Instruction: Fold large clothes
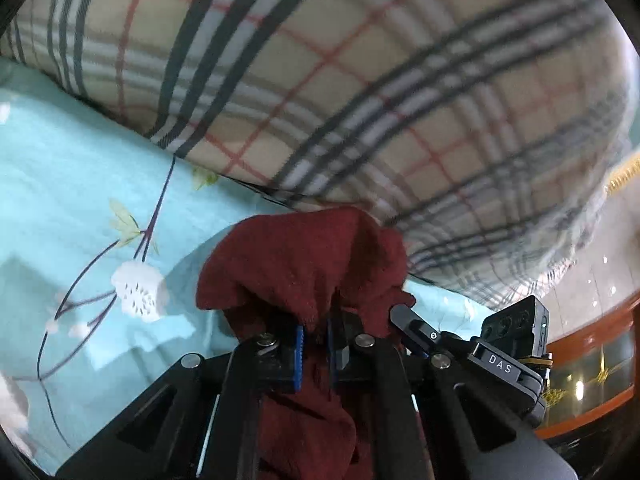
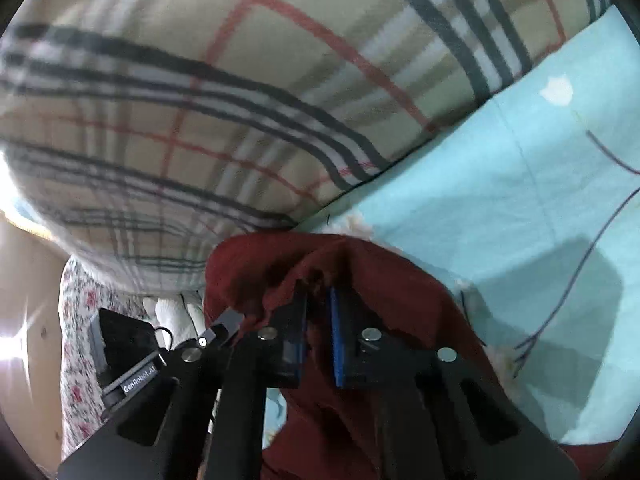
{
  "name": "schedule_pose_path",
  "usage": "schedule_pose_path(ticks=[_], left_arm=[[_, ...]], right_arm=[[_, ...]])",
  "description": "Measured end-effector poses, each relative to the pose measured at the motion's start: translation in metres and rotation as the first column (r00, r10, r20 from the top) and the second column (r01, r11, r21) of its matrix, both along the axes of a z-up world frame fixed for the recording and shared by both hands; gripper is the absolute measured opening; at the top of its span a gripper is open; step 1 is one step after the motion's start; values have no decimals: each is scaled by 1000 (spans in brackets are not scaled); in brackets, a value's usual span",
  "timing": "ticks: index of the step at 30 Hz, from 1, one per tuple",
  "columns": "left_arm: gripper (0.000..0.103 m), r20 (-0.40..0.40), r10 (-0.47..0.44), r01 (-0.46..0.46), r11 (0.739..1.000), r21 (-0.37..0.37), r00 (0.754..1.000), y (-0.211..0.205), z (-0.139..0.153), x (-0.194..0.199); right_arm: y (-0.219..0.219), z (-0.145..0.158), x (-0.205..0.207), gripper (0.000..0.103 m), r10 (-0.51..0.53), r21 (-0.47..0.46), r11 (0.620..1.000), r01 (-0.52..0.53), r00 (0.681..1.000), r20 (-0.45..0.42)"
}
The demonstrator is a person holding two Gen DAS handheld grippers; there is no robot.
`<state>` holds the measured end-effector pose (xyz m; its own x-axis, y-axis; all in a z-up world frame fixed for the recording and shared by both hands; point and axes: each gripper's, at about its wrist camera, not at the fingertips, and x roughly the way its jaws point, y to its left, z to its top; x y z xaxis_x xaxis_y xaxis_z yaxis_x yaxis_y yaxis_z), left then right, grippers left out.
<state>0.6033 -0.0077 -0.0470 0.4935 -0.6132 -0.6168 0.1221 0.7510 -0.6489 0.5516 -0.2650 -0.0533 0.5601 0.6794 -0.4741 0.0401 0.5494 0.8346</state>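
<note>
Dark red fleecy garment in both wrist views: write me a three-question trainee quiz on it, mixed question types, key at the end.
1. True or false: the left gripper is shut on the dark red fleecy garment.
2. Multiple choice: what fills the upper part of the right wrist view, beyond the right gripper? A) a beige plaid blanket with dark and red stripes B) a wooden shelf C) a white towel
3. Fill in: the surface under the cloth is a light ____ bedsheet with a printed branch-and-flower pattern.

Key:
1. True; the right gripper grips the same garment too.
2. A, the beige plaid blanket.
3. Blue, the light blue bedsheet.
</note>
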Motion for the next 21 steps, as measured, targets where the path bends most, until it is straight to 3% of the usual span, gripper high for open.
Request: schedule_pose_path(ticks=[6,10,16,21], left_arm=[[6,147,-84,98,991,-88,986,-6,38,-95],[6,211,-152,176,979,-103,966,-21,38,-182],[6,173,-215,236,965,-110,961,-36,-12,-284],[9,87,-264,265,964,-2,961,-49,-57,-317]], right_arm=[[-25,33,-76,9,19,44,999,-27,988,155],[-37,45,-155,9,74,35,996,-84,971,226],[-53,10,-257,8,95,-7,995,-95,977,189],[-55,-31,-287,9,73,-26,997,-70,991,110]])
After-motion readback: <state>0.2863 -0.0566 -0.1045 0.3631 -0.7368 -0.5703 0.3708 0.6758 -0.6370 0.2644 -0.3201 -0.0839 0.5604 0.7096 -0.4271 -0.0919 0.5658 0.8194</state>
